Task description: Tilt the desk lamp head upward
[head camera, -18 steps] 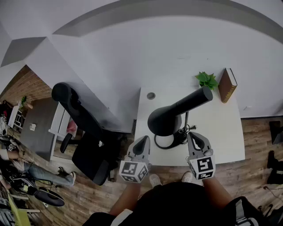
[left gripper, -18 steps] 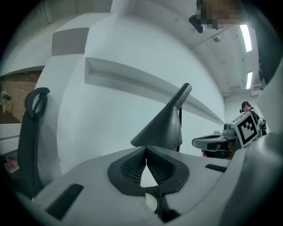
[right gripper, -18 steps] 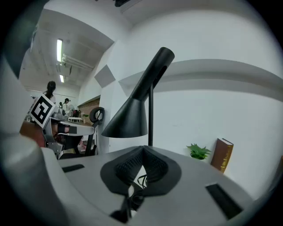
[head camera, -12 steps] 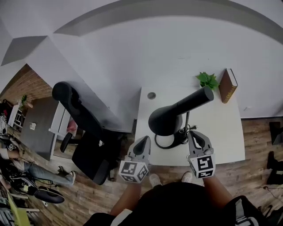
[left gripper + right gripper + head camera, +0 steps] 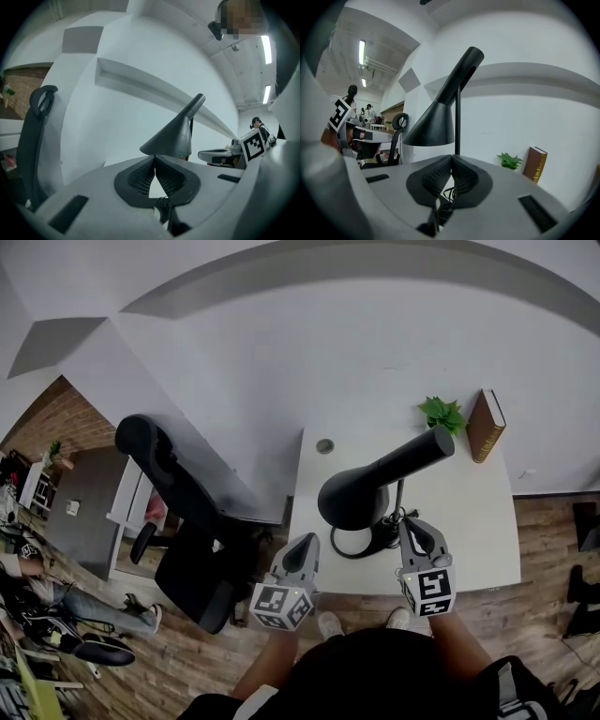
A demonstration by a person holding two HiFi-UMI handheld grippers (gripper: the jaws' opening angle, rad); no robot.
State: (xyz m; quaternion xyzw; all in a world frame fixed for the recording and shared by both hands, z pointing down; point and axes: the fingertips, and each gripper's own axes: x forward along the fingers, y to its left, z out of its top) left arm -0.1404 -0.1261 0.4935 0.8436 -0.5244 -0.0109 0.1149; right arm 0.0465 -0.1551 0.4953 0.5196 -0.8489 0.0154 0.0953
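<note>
Hardly anything had shifted since the earlier frames: both grippers kept nearly the same places by the near edge of the white desk (image 5: 473, 521), and the whole scene had slid only a touch in the head view.

The black desk lamp (image 5: 375, 486) stood near the front of the desk on its round base (image 5: 349, 542). A tangled cord (image 5: 397, 515) lay beside the base. The lamp head (image 5: 171, 137) sloped. Its wide opening was low and faced down toward the near left, and its narrow end rose toward the back right, above a thin upright stem (image 5: 457, 123).

The left gripper (image 5: 304, 540) hung just left of the base, and the right gripper (image 5: 413, 525) hung just right of it, with the lamp between them. Neither touched the lamp. Each gripper was clenched, with its pads meeting at the tips and nothing caught between them.

A small potted plant (image 5: 441, 412) and a brown book (image 5: 487, 424) stood at the back right corner of the desk, against the wall. A black office chair (image 5: 173, 507) stood on the wooden floor to the left of the desk.
</note>
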